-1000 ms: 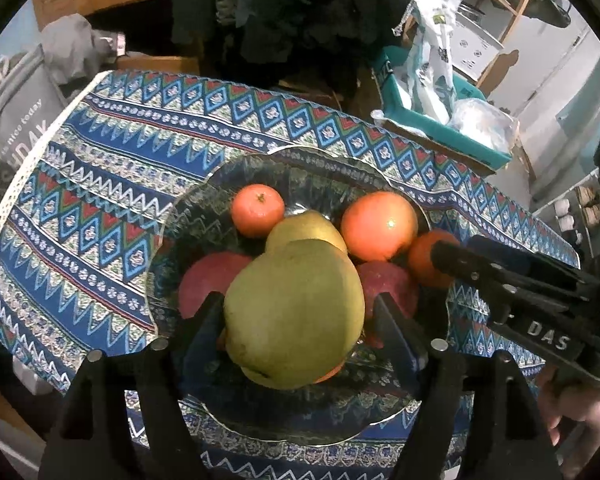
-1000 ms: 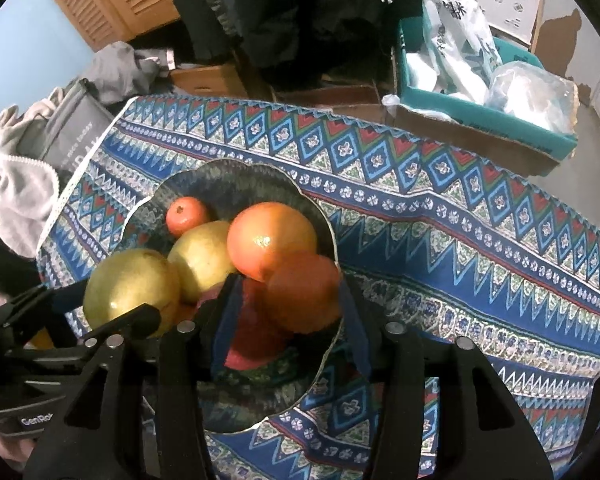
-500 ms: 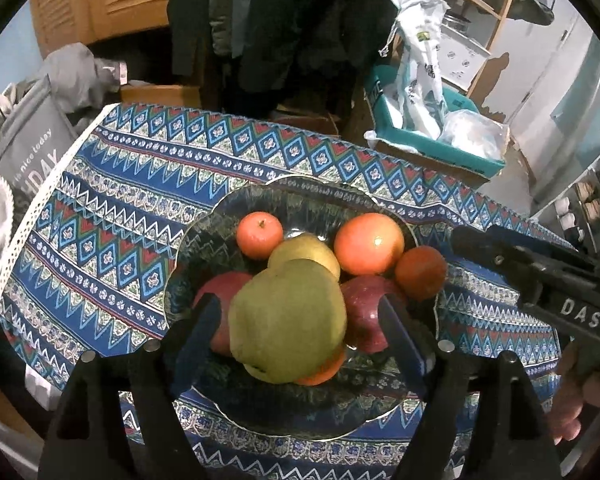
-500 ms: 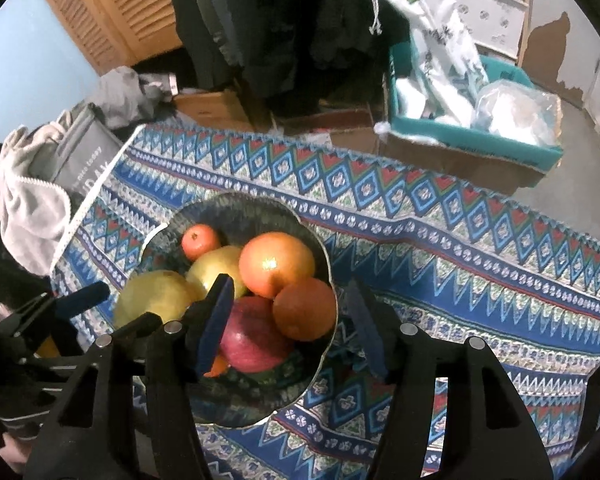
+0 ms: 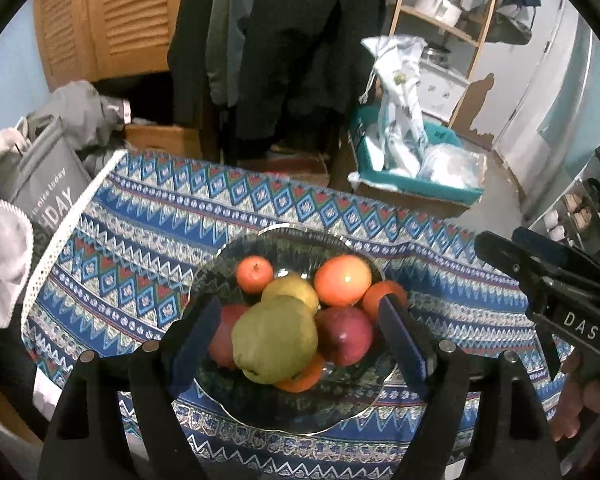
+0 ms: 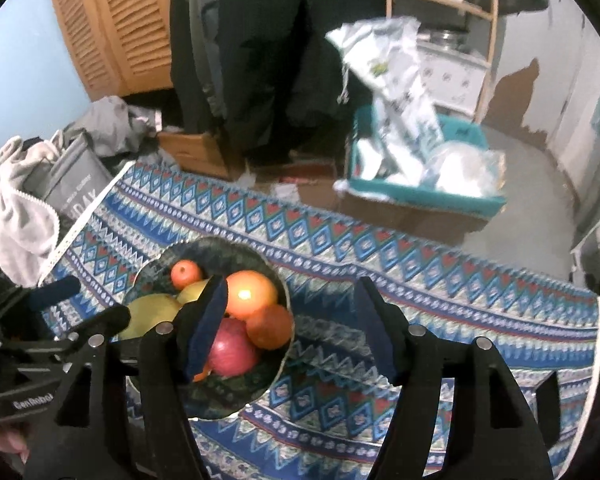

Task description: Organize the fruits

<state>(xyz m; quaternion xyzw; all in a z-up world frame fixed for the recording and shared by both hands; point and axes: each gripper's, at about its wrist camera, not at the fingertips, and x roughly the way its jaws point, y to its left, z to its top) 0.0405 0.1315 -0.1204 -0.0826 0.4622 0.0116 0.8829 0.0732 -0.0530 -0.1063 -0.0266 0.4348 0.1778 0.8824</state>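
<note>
A dark patterned glass bowl [image 5: 284, 420] on the tablecloth holds a big green pear [image 5: 276, 340], a yellow fruit [image 5: 290, 290], two red apples [image 5: 344, 338], a large orange [image 5: 342, 280], a small orange [image 5: 380, 296] and a tangerine [image 5: 255, 275]. My left gripper [image 5: 300, 304] hangs above the pear, its jaws still opening and clear of it. My right gripper [image 6: 290, 286] hovers over the bowl's [image 6: 220, 400] right rim, its jaws opening too; the small orange [image 6: 270, 326] lies below in the bowl, untouched. Each gripper shows in the other's view: the right gripper [image 5: 500, 240], the left gripper [image 6: 92, 304].
A blue zigzag tablecloth [image 5: 140, 248] covers the table, its lace edge at the left. A grey bag [image 5: 48, 184] and pale cloth lie beyond that edge. Behind the table stand a teal box [image 5: 416, 184] with plastic bags, dark hanging coats and a wooden shelf. A hand [image 5: 580, 408] holds the right gripper.
Both grippers have risen and drawn back from the bowl. The right jaws have spread away from the small orange, which stays in the bowl. The left jaws have widened around the green pear.
</note>
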